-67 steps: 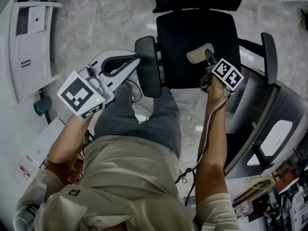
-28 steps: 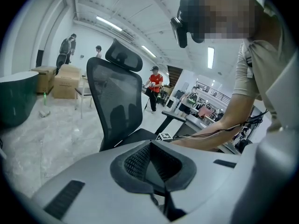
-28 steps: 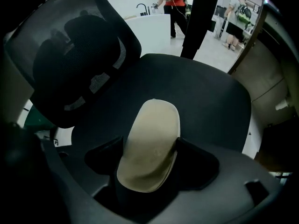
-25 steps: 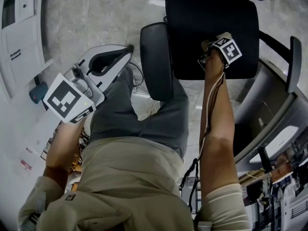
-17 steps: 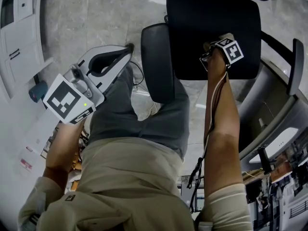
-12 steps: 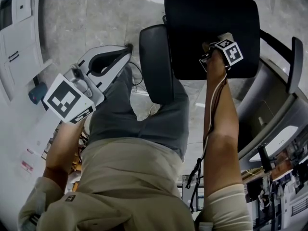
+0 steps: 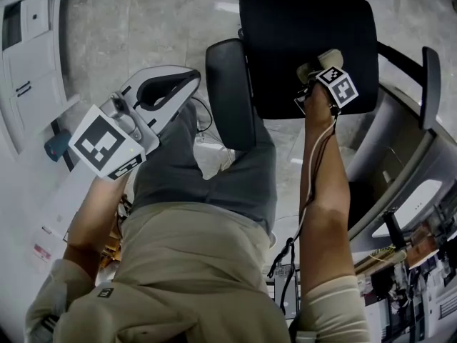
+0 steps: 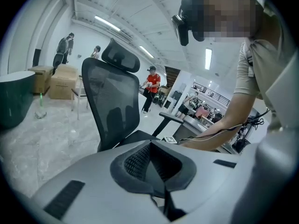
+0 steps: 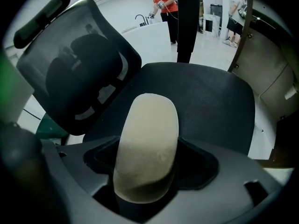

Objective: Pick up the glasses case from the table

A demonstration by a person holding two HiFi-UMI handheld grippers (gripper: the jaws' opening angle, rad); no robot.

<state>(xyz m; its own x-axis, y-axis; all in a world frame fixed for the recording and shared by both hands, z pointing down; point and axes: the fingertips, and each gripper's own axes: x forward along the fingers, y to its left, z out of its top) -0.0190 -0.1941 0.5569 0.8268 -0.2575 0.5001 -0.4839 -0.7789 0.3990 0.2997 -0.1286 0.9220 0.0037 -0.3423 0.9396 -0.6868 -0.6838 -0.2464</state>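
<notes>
Nearest to me, my left gripper hangs idle over my knee, its jaws pressed together with nothing in them; it plays no part here. Further out, my right gripper points steeply down with its jaws spread as wide as they go. The glasses case, a cream oval, lies lengthwise between them, and I see dark gaps along both its sides, so I judge the pads are not pressing on it. Below it is the black chair seat, with the mesh backrest beyond. No table shows under the case in any view, so I take the lift off the table as done. I cannot tell for sure whether the case rests on the seat or sits loosely in the jaws. If I am meant to be holding it, closing on it again is what remains.
</notes>
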